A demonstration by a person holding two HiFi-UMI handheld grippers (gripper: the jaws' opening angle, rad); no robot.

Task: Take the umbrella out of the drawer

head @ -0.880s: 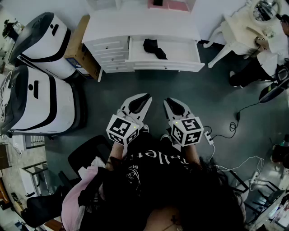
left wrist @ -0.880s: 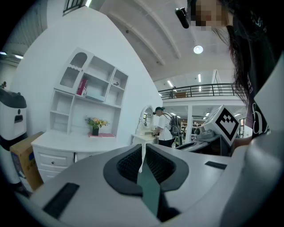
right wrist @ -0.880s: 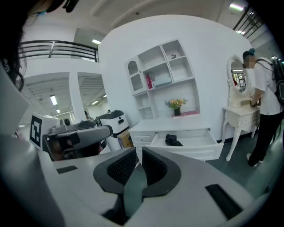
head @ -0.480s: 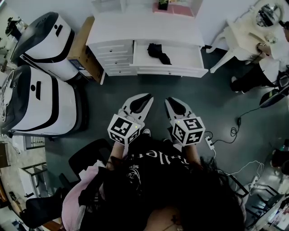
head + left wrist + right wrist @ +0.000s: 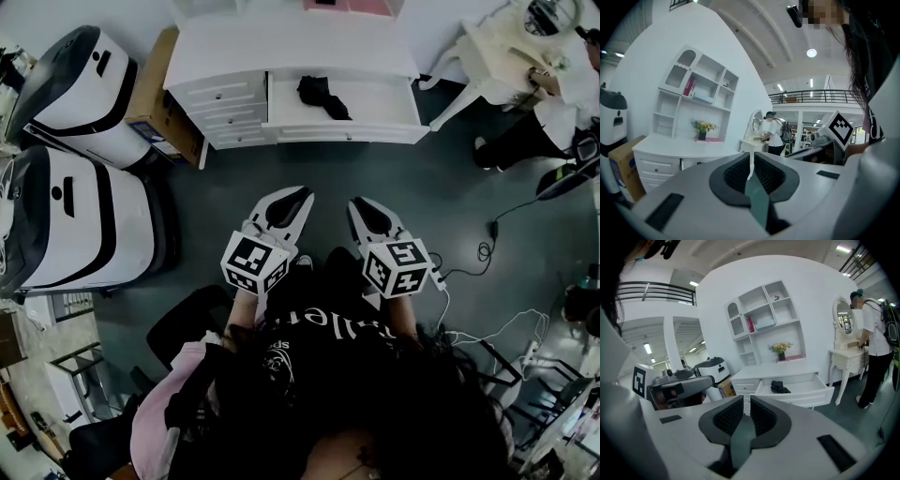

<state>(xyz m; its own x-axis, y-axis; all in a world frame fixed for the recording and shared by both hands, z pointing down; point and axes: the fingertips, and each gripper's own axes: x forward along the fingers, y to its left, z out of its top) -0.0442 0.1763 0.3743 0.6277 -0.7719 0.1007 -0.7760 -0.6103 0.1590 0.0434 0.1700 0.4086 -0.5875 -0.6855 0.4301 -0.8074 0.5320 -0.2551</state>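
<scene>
The black folded umbrella (image 5: 322, 97) lies in the open top drawer (image 5: 394, 105) of a white dresser (image 5: 291, 47) at the far side of the dark floor. In the right gripper view the umbrella (image 5: 780, 387) rests at the middle of the drawer (image 5: 811, 391). My left gripper (image 5: 298, 194) and right gripper (image 5: 359, 203) are held side by side in front of my body, well short of the dresser. Both are shut and hold nothing. The left gripper (image 5: 751, 161) points toward the dresser's left part, and the right gripper (image 5: 746, 404) points toward the drawer.
Two large white-and-black machines (image 5: 80, 220) stand at the left, with a cardboard box (image 5: 155, 89) beside the dresser. A white vanity table (image 5: 511, 56) and a person (image 5: 553, 112) are at the right. Cables (image 5: 487, 253) run over the floor at the right.
The head view has swayed a little. Both grippers stay shut and side by side, at about the same distance from the dresser.
</scene>
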